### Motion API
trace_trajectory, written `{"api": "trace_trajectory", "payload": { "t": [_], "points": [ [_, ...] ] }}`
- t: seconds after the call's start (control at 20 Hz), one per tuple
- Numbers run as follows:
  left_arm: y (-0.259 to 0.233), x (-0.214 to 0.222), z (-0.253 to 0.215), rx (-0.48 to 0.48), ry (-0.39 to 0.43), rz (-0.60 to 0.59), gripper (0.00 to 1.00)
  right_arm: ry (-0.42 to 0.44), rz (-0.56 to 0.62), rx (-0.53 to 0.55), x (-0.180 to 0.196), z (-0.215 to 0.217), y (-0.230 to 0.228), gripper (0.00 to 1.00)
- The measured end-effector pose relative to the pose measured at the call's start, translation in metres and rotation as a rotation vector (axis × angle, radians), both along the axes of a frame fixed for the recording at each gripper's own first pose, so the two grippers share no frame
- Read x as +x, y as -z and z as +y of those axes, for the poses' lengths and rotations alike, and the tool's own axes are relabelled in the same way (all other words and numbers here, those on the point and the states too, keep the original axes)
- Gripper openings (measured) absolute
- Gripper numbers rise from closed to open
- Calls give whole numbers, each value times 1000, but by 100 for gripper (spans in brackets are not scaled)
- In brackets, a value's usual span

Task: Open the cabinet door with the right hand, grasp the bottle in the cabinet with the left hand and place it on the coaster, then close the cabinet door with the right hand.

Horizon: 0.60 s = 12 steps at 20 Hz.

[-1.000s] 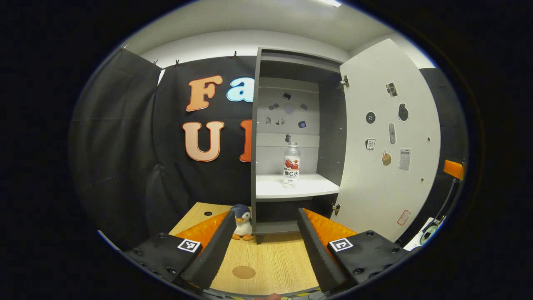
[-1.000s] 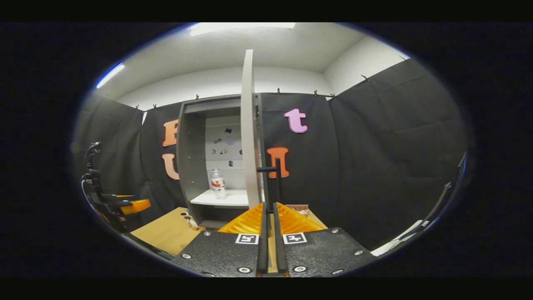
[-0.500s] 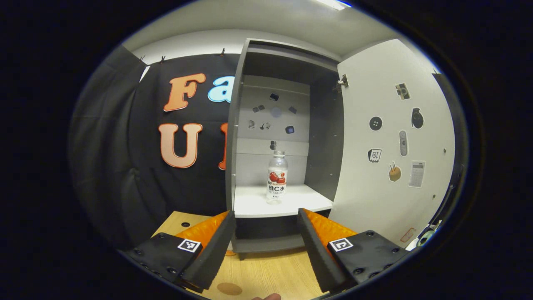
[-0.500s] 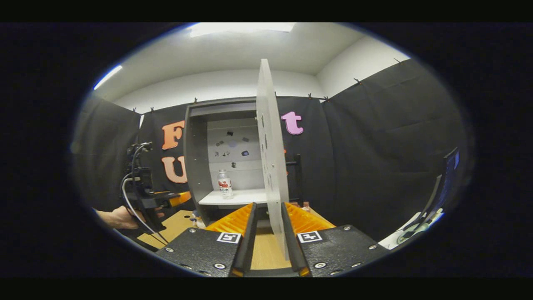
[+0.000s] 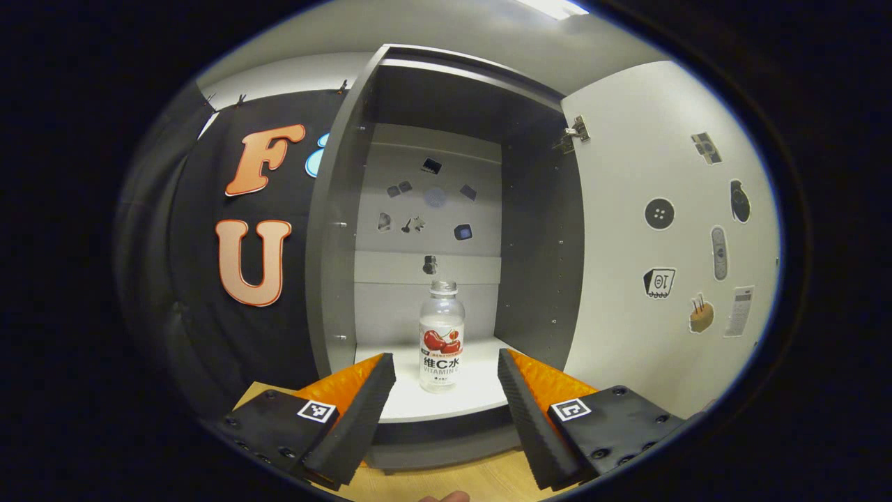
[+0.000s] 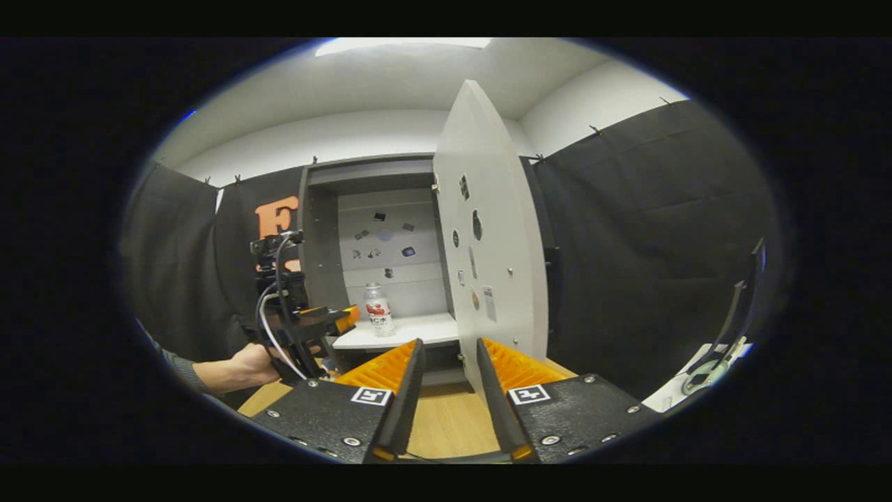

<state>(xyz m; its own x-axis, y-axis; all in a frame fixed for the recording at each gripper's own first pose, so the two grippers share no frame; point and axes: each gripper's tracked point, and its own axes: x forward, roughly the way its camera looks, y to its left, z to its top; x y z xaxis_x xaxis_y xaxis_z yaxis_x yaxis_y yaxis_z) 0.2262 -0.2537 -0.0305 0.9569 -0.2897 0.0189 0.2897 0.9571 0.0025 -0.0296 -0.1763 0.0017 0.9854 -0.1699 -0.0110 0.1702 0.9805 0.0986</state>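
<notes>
The bottle [image 5: 441, 336] is standing upright on the cabinet shelf [image 5: 460, 397], straight ahead of the left gripper [image 5: 443, 380] and a bit beyond its tips, long axis vertical. The left gripper is wide open, holding nothing, w/ its fingers framing the bottle on both sides, so approx. a straight push forward is needed. The cabinet door [image 6: 491, 251] is standing open to the right, side walls well apart from the bottle. The right gripper [image 6: 444, 369] is part open, empty, near the door edge.

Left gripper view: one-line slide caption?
Open left gripper lined up on the bottle standing on the cabinet shelf, door open.
</notes>
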Motion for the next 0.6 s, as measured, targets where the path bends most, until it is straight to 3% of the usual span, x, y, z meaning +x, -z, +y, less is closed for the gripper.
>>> {"api": "trace_trajectory", "payload": {
  "t": [0.1, 0.2, 0.45, 0.5, 0.6],
  "points": [
    [3, 20, -6, 1, 4, 2, 96, 16, 10, 1, 12, 4, 0, 55],
    [7, 37, -13, -11, 21, 5, 96, 24, 8, -3, 20, 8, 0, 55],
    [18, 81, -24, 11, 19, 14, 94, 44, 48, -17, 40, 16, 12, 82],
    [19, 88, -28, 16, 25, 13, 99, 47, 54, -14, 42, 18, 14, 83],
    [22, 103, -33, 26, 35, 3, 96, 57, 64, -13, 47, 20, 16, 80]
  ]
}}
